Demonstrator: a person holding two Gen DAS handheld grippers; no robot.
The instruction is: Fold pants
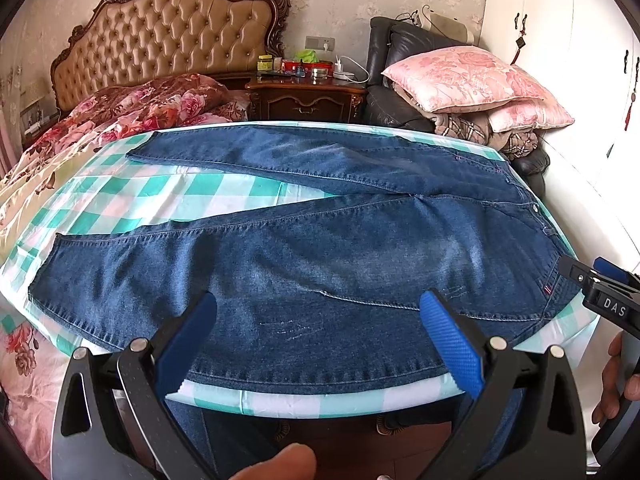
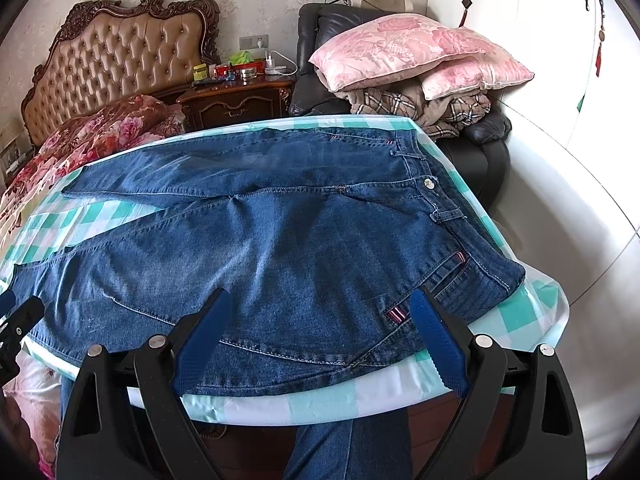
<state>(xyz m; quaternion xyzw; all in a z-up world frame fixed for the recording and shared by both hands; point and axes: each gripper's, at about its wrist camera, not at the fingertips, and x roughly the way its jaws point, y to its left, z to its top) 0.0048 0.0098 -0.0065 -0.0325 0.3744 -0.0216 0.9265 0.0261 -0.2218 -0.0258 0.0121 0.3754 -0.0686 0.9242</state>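
jeans (image 1: 320, 248) flat on table (image 1: 320, 400), both jaws wide apart

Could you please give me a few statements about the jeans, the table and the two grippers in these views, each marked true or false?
1. The jeans lie spread flat with both legs apart. True.
2. The left gripper is shut on the jeans. False: its jaws stand wide open, with no fabric pinched.
3. The waistband points to the right in both views. True.
4. The table cover is plain white. False: it is checked in green, pink and white.
5. The right gripper is open over the hip part of the jeans. True.
6. The pink pillows lie on the table. False: they are stacked on the dark armchair behind it.
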